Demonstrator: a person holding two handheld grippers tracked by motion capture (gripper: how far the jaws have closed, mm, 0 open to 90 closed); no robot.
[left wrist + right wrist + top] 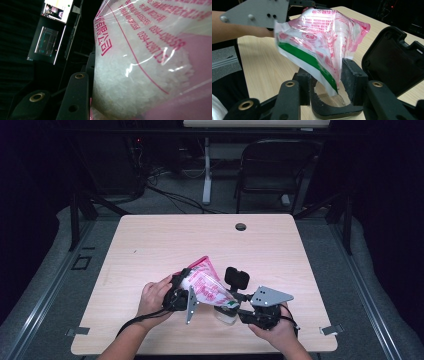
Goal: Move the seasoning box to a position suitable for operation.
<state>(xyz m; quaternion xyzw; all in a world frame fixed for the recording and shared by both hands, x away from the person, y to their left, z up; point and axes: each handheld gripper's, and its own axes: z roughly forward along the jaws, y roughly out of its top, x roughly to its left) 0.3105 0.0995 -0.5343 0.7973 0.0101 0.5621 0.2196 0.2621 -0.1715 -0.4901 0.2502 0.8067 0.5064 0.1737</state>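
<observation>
Right jaws apart around jar (329, 100); left apparently gripping bag (150, 65).

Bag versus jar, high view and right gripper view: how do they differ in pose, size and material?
The bag hangs tilted in the air, gripped by the left gripper; the jar stands upright on the table. The bag is the larger, soft film with pink print; the jar is small and rigid. They meet: the bag's lower corner dips into the jar's mouth.
</observation>
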